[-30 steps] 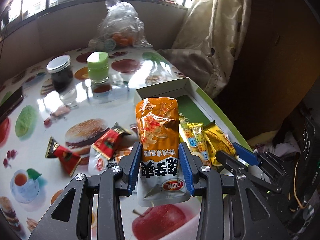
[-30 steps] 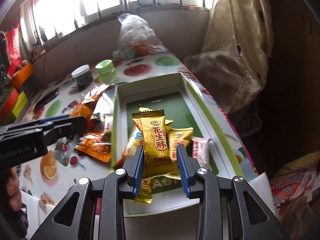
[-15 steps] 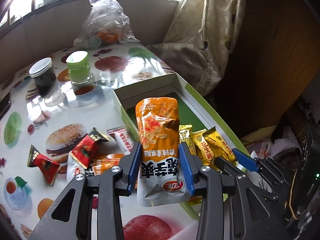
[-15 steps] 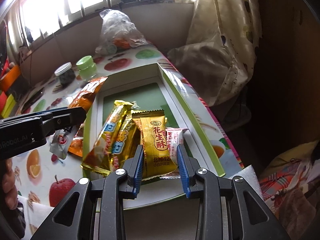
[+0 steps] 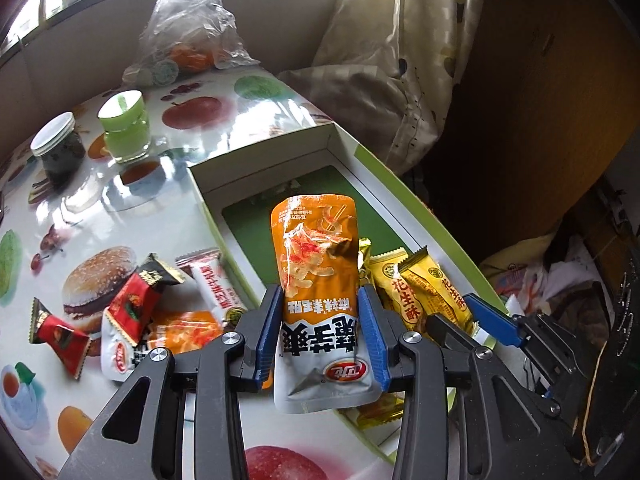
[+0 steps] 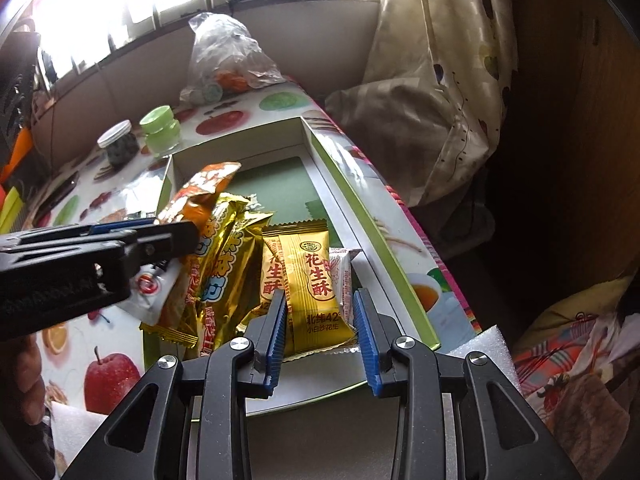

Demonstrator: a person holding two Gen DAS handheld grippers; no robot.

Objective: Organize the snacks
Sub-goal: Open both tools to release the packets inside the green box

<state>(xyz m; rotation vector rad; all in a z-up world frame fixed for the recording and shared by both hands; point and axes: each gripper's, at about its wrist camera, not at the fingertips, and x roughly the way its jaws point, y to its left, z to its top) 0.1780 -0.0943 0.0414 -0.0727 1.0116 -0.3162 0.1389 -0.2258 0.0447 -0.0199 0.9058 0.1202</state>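
My left gripper (image 5: 318, 300) is shut on an orange-and-white snack pouch (image 5: 316, 264), held upright over the near left part of the green-floored white box (image 5: 400, 184). In the right wrist view the same pouch (image 6: 204, 188) and the left gripper (image 6: 176, 236) reach in from the left over the box's wall (image 6: 360, 216). My right gripper (image 6: 319, 304) is shut on a yellow peanut-crisp packet (image 6: 316, 284), low at the box's near end, beside a second such packet and gold-wrapped bars (image 6: 224, 256). Its blue finger (image 5: 492, 324) shows in the left wrist view.
Loose snacks lie on the fruit-print table left of the box: red wrappers (image 5: 136, 304), a white-and-red bar (image 5: 212, 284), another orange pouch (image 5: 180, 328). A green-lidded jar (image 5: 124, 128), a dark jar (image 5: 58, 148) and a plastic bag (image 5: 188, 32) stand farther back. A curtain (image 5: 400, 60) hangs right.
My left gripper carried the pouch rightwards from above the table to over the box. My right gripper sank with the yellow packet to the box's near end, among the other packets.
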